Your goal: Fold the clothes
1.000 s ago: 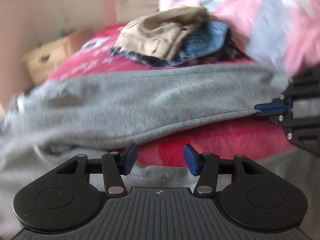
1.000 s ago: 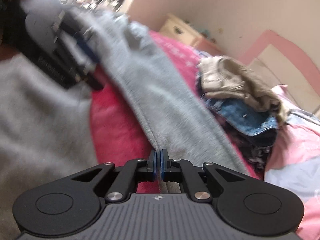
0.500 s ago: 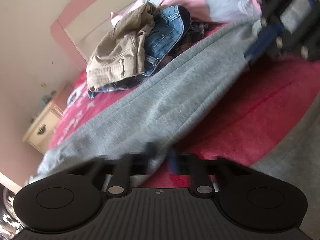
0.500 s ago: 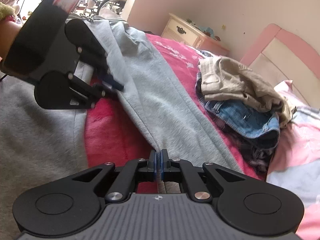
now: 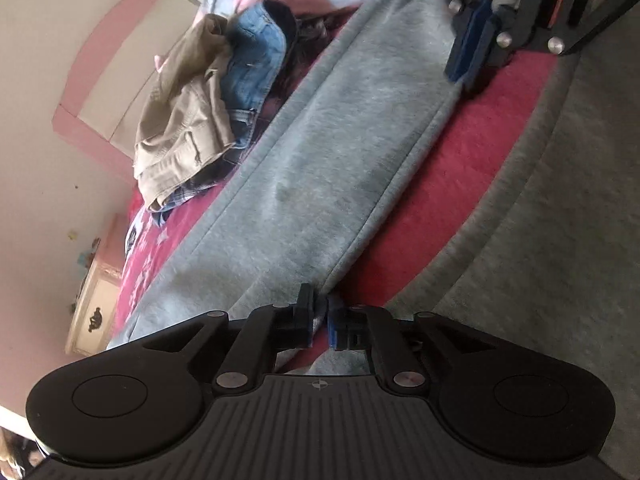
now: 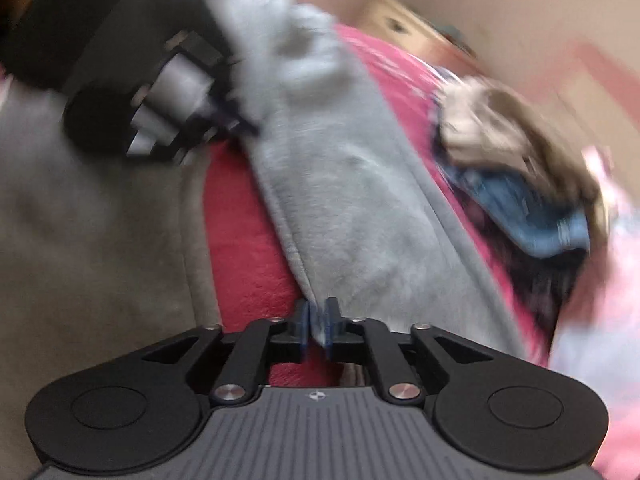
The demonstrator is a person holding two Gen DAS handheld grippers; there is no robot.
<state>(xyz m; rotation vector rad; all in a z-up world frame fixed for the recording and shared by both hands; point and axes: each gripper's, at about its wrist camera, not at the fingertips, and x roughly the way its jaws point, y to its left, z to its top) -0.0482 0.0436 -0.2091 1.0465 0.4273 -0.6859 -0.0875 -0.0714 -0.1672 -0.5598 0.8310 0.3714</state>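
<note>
Stretching a long grey fleece garment panel [image 5: 344, 152] between two grippers above a red plush blanket [image 5: 472, 168].

Soft, thick and limp, the fleece looks light but will sag wherever it is unsupported, so the stitched edge seam is probably the surest place to pinch. The left gripper [image 5: 319, 322] has that seam between its blue pads [image 5: 334, 326], and its jaws are opening slightly. The right gripper [image 6: 317, 330] has the far end between its fingers, its jaws opening too. A pile of tan and denim clothes [image 5: 208, 116] lies just beside the panel.
</note>
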